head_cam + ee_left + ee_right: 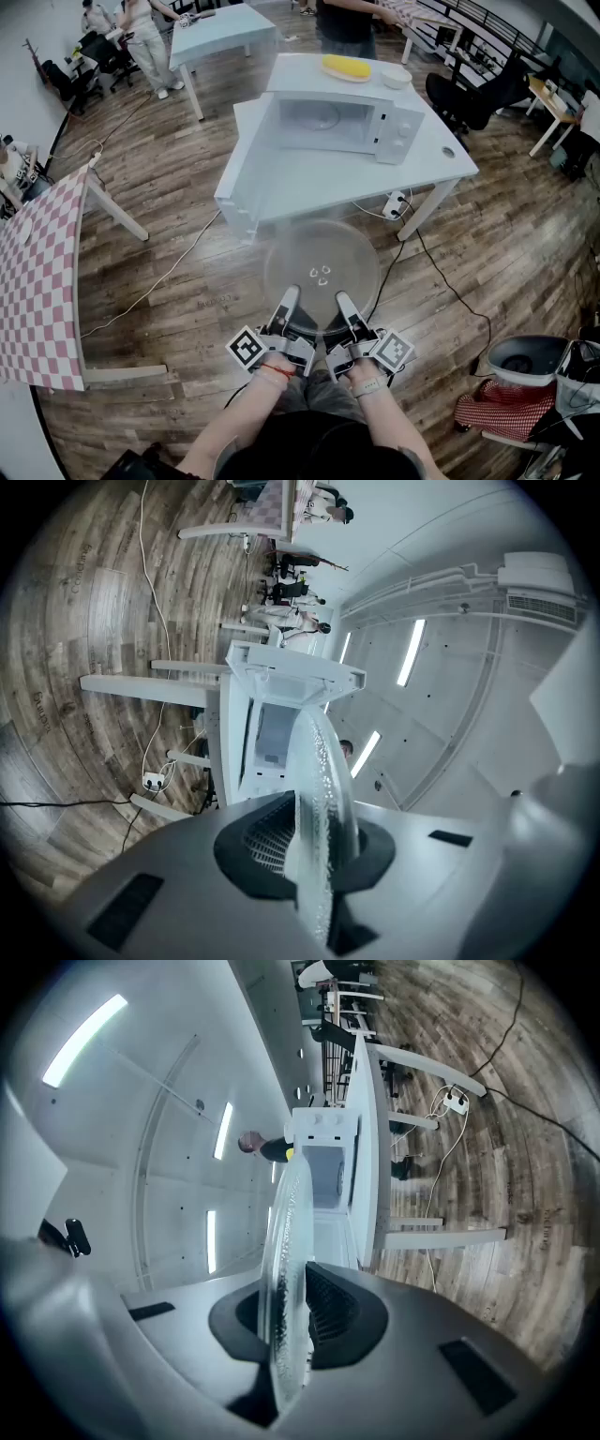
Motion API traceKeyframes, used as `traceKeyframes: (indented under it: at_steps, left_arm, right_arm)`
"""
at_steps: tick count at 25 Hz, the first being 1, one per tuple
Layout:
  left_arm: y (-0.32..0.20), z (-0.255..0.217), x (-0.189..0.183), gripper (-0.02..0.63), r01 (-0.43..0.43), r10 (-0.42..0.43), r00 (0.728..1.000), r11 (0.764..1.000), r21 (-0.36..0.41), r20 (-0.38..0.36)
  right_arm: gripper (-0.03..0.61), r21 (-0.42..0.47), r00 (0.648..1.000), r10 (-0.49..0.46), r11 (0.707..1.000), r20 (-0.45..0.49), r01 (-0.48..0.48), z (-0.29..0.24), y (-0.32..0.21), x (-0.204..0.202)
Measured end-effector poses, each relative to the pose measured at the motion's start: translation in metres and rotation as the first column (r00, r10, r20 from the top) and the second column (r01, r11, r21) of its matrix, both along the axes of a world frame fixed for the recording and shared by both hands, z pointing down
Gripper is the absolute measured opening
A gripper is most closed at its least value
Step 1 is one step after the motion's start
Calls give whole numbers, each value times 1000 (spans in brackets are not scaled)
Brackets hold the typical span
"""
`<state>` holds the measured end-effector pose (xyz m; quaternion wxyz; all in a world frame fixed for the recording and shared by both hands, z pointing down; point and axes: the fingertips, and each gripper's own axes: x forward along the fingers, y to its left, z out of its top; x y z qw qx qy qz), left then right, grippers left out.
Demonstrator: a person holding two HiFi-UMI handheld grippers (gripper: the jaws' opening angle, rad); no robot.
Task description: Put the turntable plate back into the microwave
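Note:
A clear glass turntable plate hangs level in the air before the white table, held at its near rim by both grippers. My left gripper is shut on the plate's near-left rim and my right gripper on its near-right rim. Seen edge-on, the plate runs between the left jaws, and the plate likewise between the right jaws. The white microwave stands on the table with its door swung down open, its cavity facing me.
The white table carries the microwave; a yellow object and a white bowl sit on its top. A power strip and cables lie on the wood floor. A checkered table stands left; a person stands behind the microwave.

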<state>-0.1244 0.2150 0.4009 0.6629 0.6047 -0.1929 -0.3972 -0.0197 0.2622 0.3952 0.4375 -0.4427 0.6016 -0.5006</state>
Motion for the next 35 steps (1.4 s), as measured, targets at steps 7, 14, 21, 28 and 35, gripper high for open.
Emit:
traceKeyframes:
  at_steps: [7, 14, 21, 28, 35]
  left_arm:
    - [-10, 6, -6, 32, -3, 4, 1000, 1000, -8, 14]
    - [-21, 8, -10, 34, -18, 18, 1000, 1000, 0, 24]
    - [-31, 11, -11, 32, -45, 44, 999, 999, 12, 23]
    - [-38, 11, -7, 34, -45, 45, 999, 999, 7, 8]
    - [-55, 17, 3, 32, -29, 29, 1000, 1000, -2, 11]
  right_arm:
    - [40, -4, 1000, 2, 1000, 10, -2, 3, -10, -6]
    - [40, -8, 1000, 10, 1000, -1, -10, 8, -20, -10]
    - [40, 3, 999, 33, 999, -3, -33, 10, -26, -13]
    - [40, 9, 999, 46, 999, -10, -45, 10, -34, -9]
    - [40, 0, 999, 41, 999, 6, -41, 15, -52, 2]
